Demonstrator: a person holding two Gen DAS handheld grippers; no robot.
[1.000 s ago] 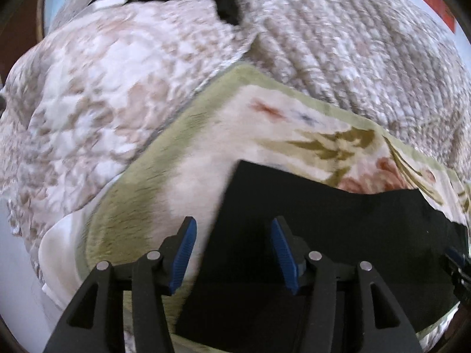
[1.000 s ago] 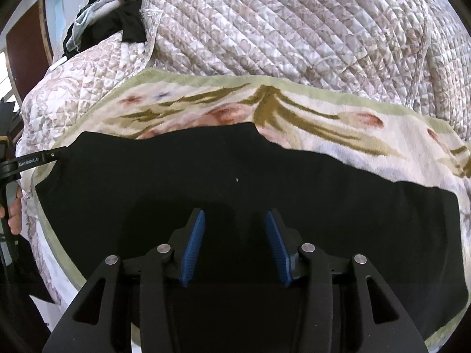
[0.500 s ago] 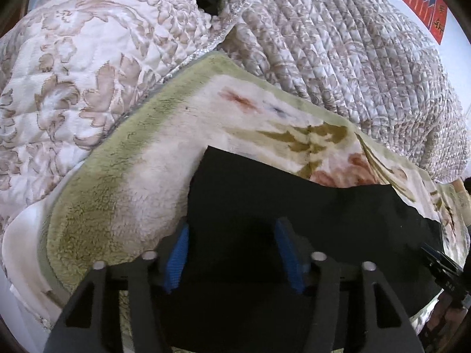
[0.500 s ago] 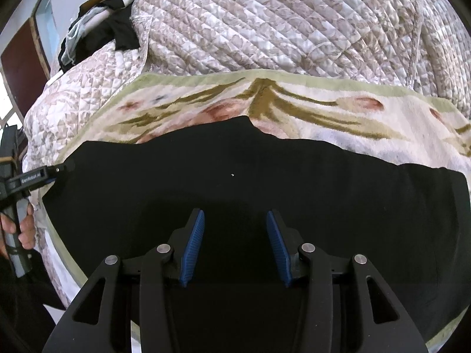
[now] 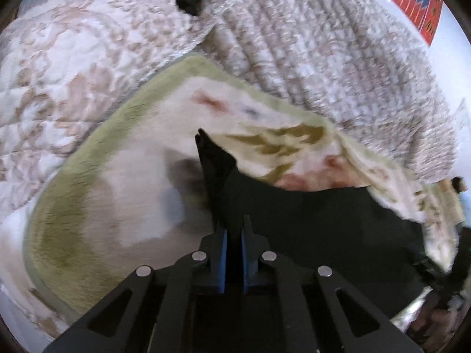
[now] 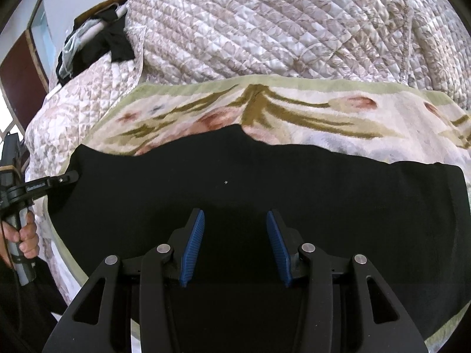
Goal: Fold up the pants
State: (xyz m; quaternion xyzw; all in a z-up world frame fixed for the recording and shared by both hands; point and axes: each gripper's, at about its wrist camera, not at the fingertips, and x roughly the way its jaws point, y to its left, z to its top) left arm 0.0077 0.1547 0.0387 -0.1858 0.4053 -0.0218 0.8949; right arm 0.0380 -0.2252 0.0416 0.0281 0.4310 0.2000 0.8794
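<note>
the black pants point(image 6: 265, 182) are lying spread flat across a fleecy floral blanket point(image 6: 309, 108) with a pale green border, which is itself lying over a quilted bedspread point(image 6: 279, 29) on a bed.

the left gripper point(image 5: 234, 235) is pinching the pants at their left end: its blue fingers point(image 5: 223, 253) are closed almost together with a ridge of the black cloth caught between them, and a pointed corner of the fabric is standing up just ahead of the tips, lifted off the blanket. in the left wrist view the rest of the garment is trailing off to the right, dark against the cream pile, and much of the picture is blurred. in the right wrist view the same gripper point(image 6: 70, 175) is showing at the far left edge of the pants, with a hand point(image 6: 25, 234) wrapped around its handle.

the right gripper point(image 6: 235, 220) is hanging over the near middle part of the pants, its fingers point(image 6: 194, 241) standing apart with only flat black cloth showing between them; the pads are not pressing on anything.

beyond the bedspread, at the upper left of the right wrist view, a heap of dark and pale clothes point(image 6: 97, 44) is sitting near a dark red door point(image 6: 17, 82).
</note>
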